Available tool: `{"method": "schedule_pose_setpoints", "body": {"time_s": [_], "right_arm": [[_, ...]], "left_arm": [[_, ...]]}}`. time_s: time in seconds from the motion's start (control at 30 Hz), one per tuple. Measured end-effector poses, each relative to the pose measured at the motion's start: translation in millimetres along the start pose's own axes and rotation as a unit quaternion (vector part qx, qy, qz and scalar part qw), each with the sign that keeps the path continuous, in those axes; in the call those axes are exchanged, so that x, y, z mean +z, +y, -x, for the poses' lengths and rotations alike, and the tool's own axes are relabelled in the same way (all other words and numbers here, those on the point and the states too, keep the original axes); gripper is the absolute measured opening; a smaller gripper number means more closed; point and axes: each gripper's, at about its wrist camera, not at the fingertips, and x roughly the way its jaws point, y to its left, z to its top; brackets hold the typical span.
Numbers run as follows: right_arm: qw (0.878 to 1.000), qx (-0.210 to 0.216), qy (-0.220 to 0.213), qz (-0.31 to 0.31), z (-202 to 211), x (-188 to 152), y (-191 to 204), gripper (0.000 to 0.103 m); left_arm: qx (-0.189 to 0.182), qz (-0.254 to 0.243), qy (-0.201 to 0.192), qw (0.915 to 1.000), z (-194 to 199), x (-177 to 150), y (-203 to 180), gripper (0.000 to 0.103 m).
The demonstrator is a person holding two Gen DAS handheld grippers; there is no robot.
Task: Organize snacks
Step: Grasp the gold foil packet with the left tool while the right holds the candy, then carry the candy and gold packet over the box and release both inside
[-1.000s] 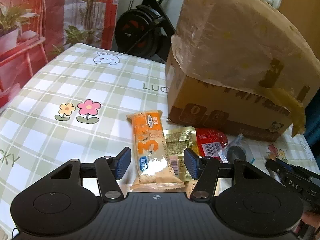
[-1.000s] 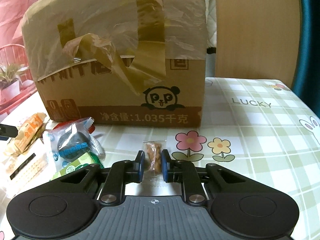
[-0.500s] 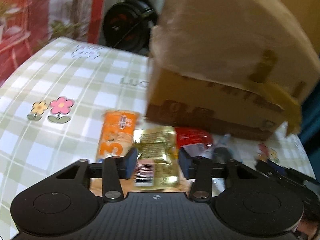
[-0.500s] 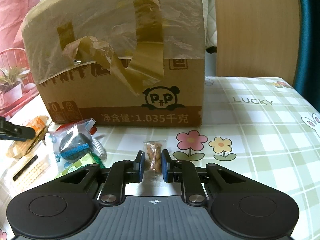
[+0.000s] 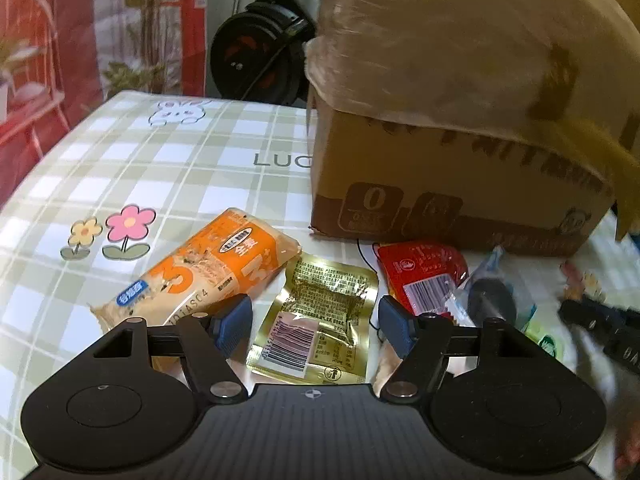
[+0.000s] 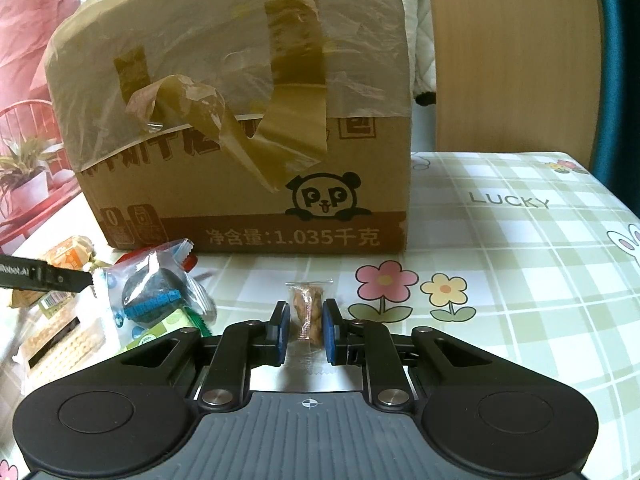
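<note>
My left gripper (image 5: 315,330) hangs over a gold foil snack packet (image 5: 320,320) lying flat on the checked tablecloth (image 5: 168,176); its jaws are opening and the pads stand clear of the packet on both sides. An orange biscuit pack (image 5: 204,272) lies just left of it, a red packet (image 5: 424,272) just right. My right gripper (image 6: 303,330) is shut on a small clear-wrapped brown snack (image 6: 306,312), low over the cloth. A clear bag with a dark round cake (image 6: 154,292) lies to its left among other packets.
A big taped cardboard box (image 6: 248,152) stands behind the snacks, filling the middle of the table. A cracker pack (image 6: 60,344) and a green packet (image 6: 168,324) lie at the left. The left gripper's finger (image 6: 44,276) shows at the left edge. A wooden panel (image 6: 512,56) rises behind.
My left gripper shifted right from the orange pack to over the gold packet, came down closer, and its jaws spread wider. The right gripper stayed still, shut on the small snack.
</note>
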Motion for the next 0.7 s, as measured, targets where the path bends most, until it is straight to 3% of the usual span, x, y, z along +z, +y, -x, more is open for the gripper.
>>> {"method": "schedule_pose_setpoints", "body": {"time_s": [0.23,0.47,0.53,0.7], "right_arm": [[1.000,0.002,0.000,-0.004,0.4,-0.4,0.4,0.016],[1.000,0.003,-0.001,-0.007,0.7,-0.9,-0.1,0.016],[1.000,0.003,-0.001,-0.008,0.6,-0.8,-0.3,0.016],[1.000,0.005,-0.001,-0.012,1.4,-1.2,-0.5,0.016]], "left_arm": [[0.016,-0.064,-0.003,0.9978,-0.2,-7.1,-10.2,0.073],[0.017,-0.064,-0.007,0.9978,3.6,-9.2,-10.5,0.072],[0.018,-0.061,-0.012,0.9979,5.4,-9.3,-10.4,0.060],[-0.003,-0.007,-0.014,0.9999,12.1,-8.3,-0.7,0.051]]}}
